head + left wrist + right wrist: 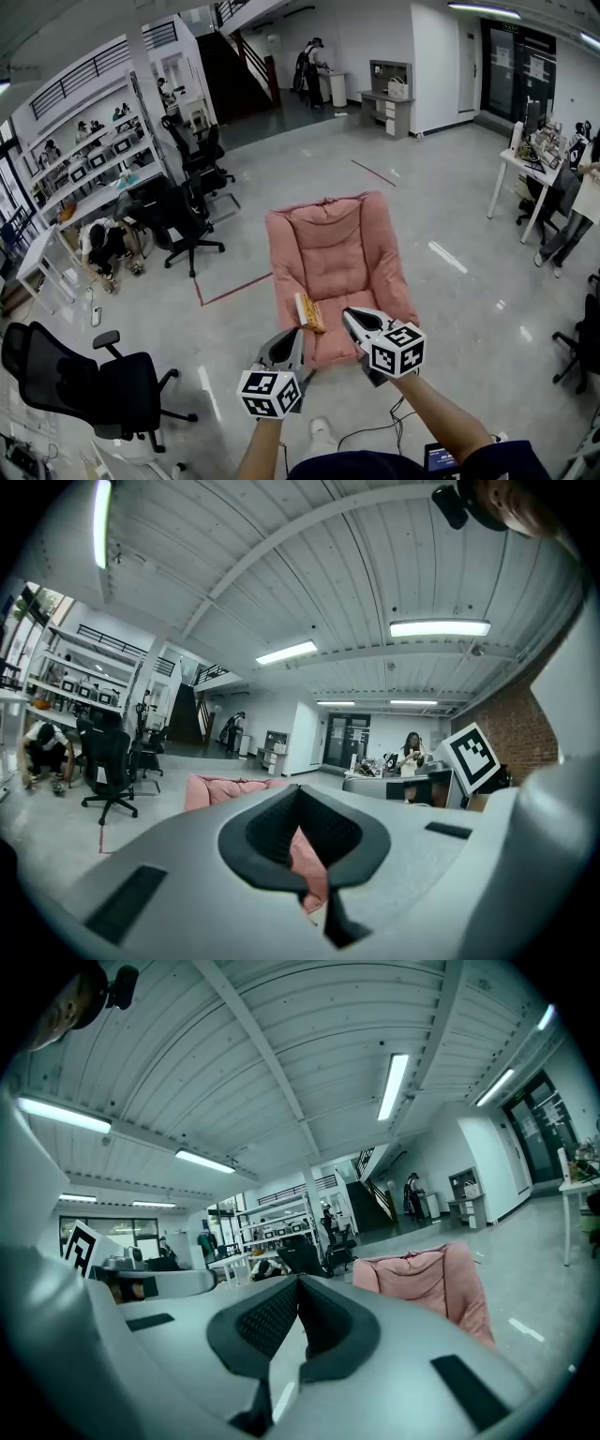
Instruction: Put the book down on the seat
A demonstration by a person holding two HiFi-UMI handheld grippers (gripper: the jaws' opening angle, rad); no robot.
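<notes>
The book [309, 312] lies on the front cushion of the pink seat [337, 244], a little left of the middle. It is slightly askew, with its orange cover up and a pale page edge showing.

From the head view, my left tongs [300, 333] hang just behind the book, their tips close beside its near end. My right tongs [349, 317] are just to the right, over the same front cushion.

In the left gripper view my left tongs [300, 803] are clenched with nothing pinched. Only the pink of the seat [220, 787] shows through the slot between the pads.

In the right gripper view my right tongs [298, 1283] are clenched and empty as well, with the seat [422, 1274] ahead and to the right.

The seat rests straight on the glossy grey floor [450, 216], and a black office chair [103, 384] stands well off to my left.
</notes>
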